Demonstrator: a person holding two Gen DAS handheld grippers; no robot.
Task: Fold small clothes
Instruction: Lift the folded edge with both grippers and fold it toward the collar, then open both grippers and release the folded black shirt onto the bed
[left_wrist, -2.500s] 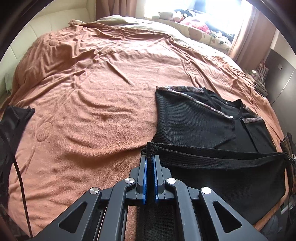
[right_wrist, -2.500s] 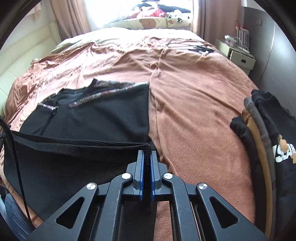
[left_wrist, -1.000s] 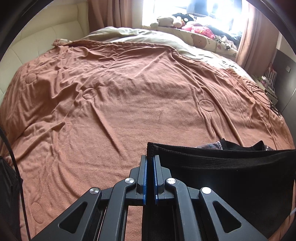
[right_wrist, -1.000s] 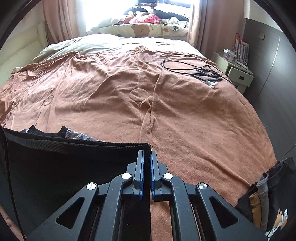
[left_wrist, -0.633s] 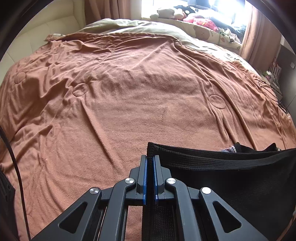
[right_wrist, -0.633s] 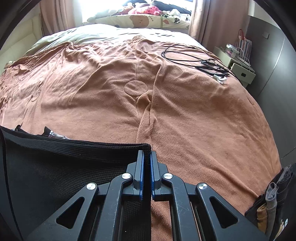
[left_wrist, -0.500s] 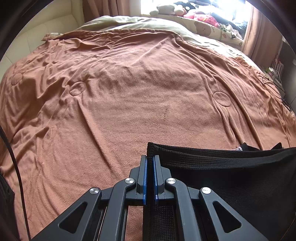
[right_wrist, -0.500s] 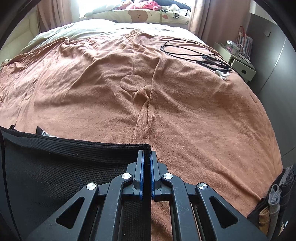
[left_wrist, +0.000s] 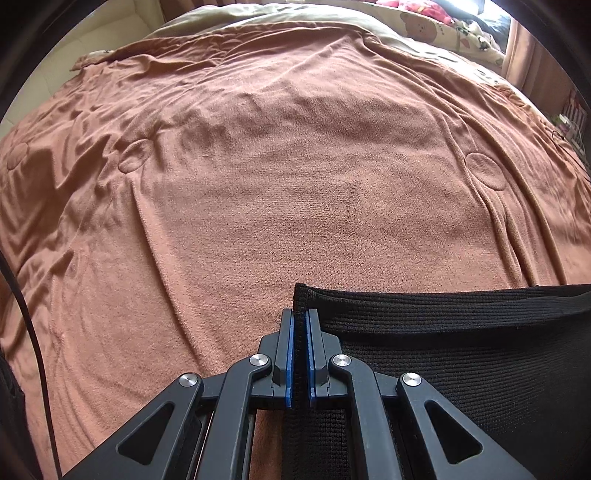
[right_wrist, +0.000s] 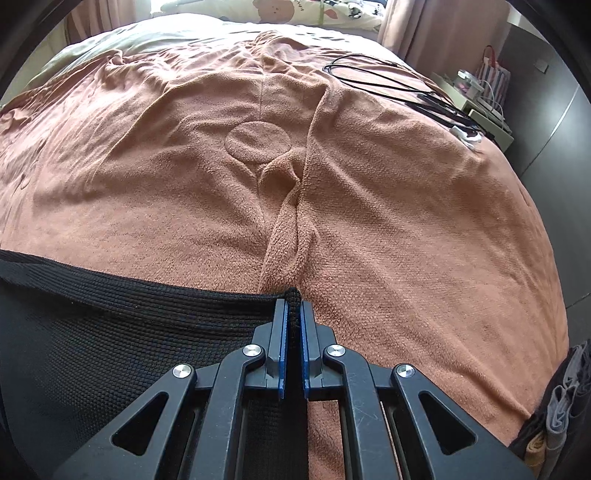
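Between the blue pads of the left gripper (left_wrist: 299, 314), one corner of the black top's (left_wrist: 461, 350) hem is being pinched tight. The right gripper (right_wrist: 291, 304) is clamping the other corner, jaws nearly closed on the knit. The hem is stretching sideways between the two grippers, and ahead of both fingertips the blanket (left_wrist: 277, 177) is lying rumpled.

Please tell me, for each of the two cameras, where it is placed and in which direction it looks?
Left wrist: on the left tongs, looking steeply down over the brown blanket; shows its black fingers shut on the black garment.
Right wrist: on the right tongs, looking down toward the black cables and nightstand; fingers pinch the garment's other corner.
Shared: blanket, garment.
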